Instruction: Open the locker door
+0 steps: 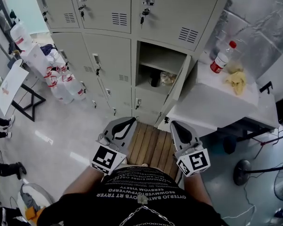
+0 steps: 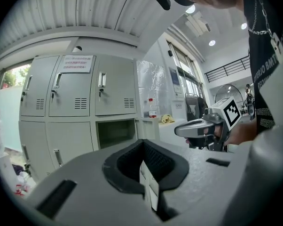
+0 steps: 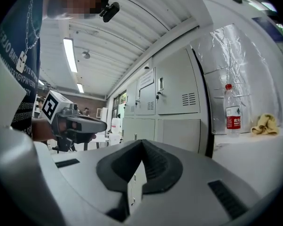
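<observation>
Pale floor, white table, ceiling strip light

The lockers are pale grey-beige, and the open locker door matches them, with a darker compartment inside. The left hand-held gripper and the right hand-held gripper are light grey with black pads, each with a marker cube patterned in black-and-white squares. The mat is brown wooden slats, and the floor is glossy pale grey. The counter is white. The clear bottle has a red cap and red label, and the cloth is yellow. The wall is crinkled silver foil. The person's shirt is black with white lettering.
</observation>
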The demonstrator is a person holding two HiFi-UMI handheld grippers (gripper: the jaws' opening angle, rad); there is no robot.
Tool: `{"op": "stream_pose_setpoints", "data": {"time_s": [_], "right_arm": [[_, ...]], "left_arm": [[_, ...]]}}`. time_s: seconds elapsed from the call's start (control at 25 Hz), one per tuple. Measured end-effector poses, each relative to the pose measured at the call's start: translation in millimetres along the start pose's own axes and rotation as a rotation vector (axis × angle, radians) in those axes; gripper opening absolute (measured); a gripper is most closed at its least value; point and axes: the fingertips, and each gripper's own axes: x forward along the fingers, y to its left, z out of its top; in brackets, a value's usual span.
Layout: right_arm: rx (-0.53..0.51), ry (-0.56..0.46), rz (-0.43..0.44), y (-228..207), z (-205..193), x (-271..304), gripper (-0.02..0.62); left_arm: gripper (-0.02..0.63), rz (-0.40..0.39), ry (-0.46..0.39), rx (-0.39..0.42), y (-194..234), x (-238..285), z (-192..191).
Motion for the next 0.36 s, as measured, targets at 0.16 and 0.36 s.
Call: {"op": "stream_pose_setpoints", "data": {"time_s": [0.16, 0.36], "right_arm": [[0.012, -0.004, 0.026, -4.6, -4.0, -0.8, -0.003], [0.017, -0.009, 0.048, -15.9, -9.9, -7.1, -0.003]], "left_arm": [[-0.008, 0.026, 0.018, -0.001, -6.7, 1.3, -1.1], [-0.008, 0.048, 0.014, 0.013, -16.3, 8.1, 0.7]]}}
